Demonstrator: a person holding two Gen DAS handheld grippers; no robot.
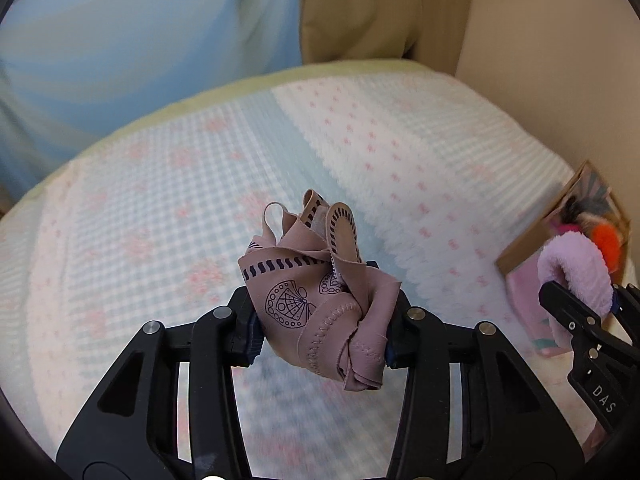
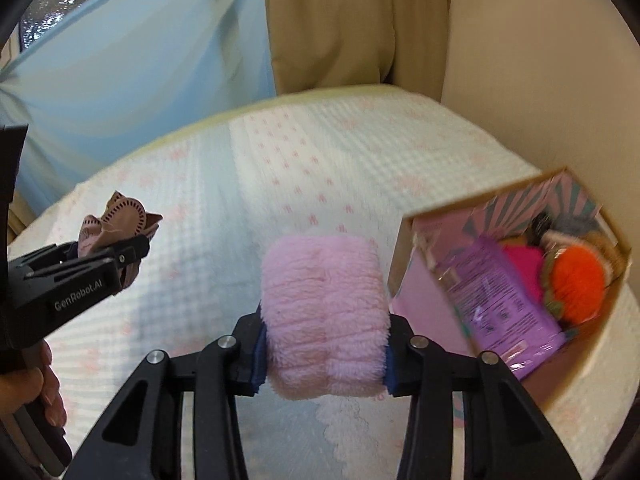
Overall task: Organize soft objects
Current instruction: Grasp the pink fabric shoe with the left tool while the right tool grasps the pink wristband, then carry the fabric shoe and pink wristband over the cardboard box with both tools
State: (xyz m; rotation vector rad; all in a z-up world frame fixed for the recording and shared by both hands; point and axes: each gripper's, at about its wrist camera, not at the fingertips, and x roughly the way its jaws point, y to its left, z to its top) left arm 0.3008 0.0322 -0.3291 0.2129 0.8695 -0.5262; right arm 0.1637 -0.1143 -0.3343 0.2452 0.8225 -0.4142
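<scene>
Jaws L: my left gripper clamped on crumpled pink cloth, held up over bed.
Jaws R: my right gripper squeezing fluffy pink roll above bed, just left of box.
Box: on bed by wall, w/ orange pompom + purple packet inside.

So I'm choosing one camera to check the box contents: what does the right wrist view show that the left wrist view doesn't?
Only the right wrist view looks into the open cardboard box: a purple packet, an orange pompom, a magenta item. It also shows a window corner and the person's left hand.

Only the left wrist view shows the printed pattern on the mauve fabric piece in the left tongs.

Both show the bed cover, both curtains, and the pink fluffy item in the right tongs.
</scene>
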